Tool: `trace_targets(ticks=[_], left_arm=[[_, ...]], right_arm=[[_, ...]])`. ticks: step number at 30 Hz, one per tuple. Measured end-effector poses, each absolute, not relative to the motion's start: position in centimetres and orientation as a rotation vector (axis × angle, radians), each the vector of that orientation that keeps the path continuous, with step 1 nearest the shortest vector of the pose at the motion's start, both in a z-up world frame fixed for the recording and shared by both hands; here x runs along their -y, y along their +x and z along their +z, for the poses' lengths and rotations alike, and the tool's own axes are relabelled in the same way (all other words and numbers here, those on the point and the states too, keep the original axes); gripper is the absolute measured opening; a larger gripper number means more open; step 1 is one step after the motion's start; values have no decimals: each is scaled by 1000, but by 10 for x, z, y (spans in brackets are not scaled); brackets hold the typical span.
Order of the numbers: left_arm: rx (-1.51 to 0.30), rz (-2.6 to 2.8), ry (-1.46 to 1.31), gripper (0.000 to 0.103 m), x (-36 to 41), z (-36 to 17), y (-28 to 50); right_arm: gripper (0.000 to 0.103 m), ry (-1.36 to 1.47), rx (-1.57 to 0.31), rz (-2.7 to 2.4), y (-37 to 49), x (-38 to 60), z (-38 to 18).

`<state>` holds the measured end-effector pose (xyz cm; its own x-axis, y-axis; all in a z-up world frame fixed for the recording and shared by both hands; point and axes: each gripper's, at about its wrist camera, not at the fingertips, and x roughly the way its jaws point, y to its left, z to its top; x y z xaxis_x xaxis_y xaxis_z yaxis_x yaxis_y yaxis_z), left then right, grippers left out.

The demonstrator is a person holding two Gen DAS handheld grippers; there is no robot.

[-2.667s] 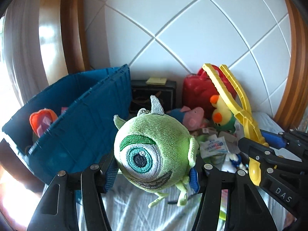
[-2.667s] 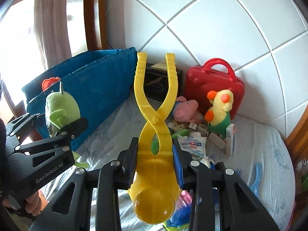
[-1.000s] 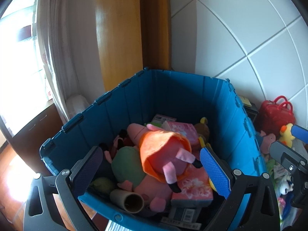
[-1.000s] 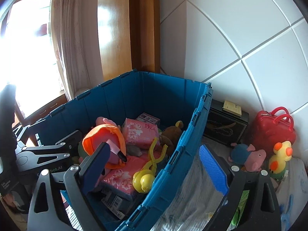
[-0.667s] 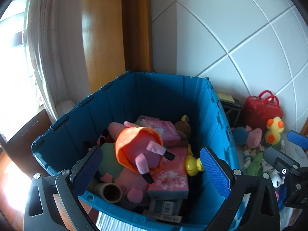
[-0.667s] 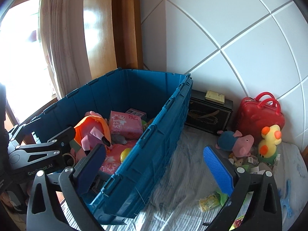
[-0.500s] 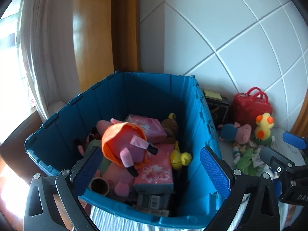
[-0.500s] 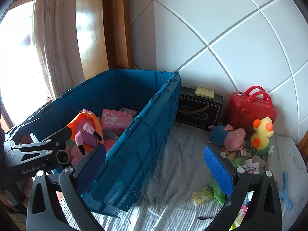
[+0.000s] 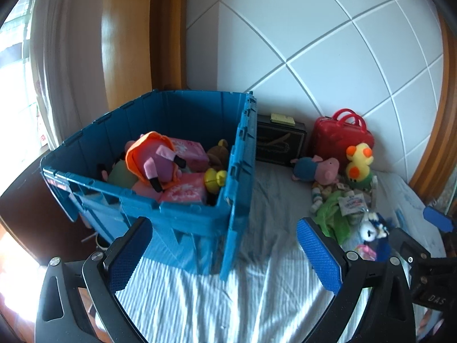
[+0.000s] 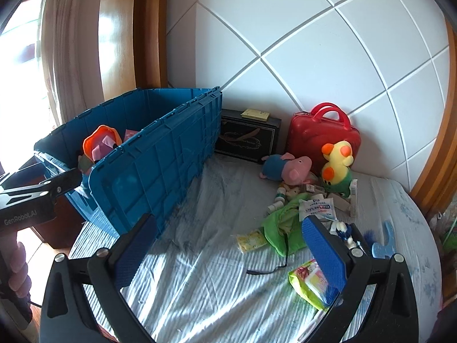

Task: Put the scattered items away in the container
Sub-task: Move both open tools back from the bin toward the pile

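Observation:
A blue crate (image 9: pixel 182 223) (image 10: pixel 160 168) stands at the left on the striped sheet, filled with plush toys, pink tissue packs and a yellow scoop (image 9: pixel 215 178). Scattered items lie at the right: a pig plush (image 10: pixel 285 168) (image 9: pixel 317 168), a yellow duck plush (image 10: pixel 337 165) (image 9: pixel 358 163), a green cloth (image 10: pixel 281 225), a tissue pack (image 10: pixel 317 207) and a green snack packet (image 10: pixel 310 284). My left gripper (image 9: pixel 225 253) is open and empty before the crate's near corner. My right gripper (image 10: pixel 228 245) is open and empty above the bare sheet, left of the scattered pile.
A red case (image 10: pixel 324 134) and a black box (image 10: pixel 247 138) stand against the white tiled wall. A wooden frame and curtain rise behind the crate. A blue clip (image 10: pixel 384 241) lies at the far right. The other gripper's black body (image 10: pixel 28 203) shows at the left edge.
Both grippers, which earlier held a green plush and yellow scoop, have drawn back from over the crate and swung right. The crate now sits further left, and more of the sheet and pile shows.

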<state>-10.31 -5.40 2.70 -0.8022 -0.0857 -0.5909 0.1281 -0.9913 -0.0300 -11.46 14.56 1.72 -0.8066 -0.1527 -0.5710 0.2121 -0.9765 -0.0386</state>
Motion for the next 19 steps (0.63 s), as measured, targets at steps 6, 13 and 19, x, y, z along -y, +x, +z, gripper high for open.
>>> trace_targets(ticks=[6, 13, 19], left_arm=[[-106, -2869, 1063, 102, 33, 20, -78], [-45, -2905, 1053, 102, 27, 18, -50], [-7, -2931, 1006, 102, 32, 23, -26]], right_arm=[[103, 915, -115, -2801, -75, -169, 13], [103, 931, -86, -2842, -37, -177, 12], [103, 956, -43, -2869, -14, -176, 8]])
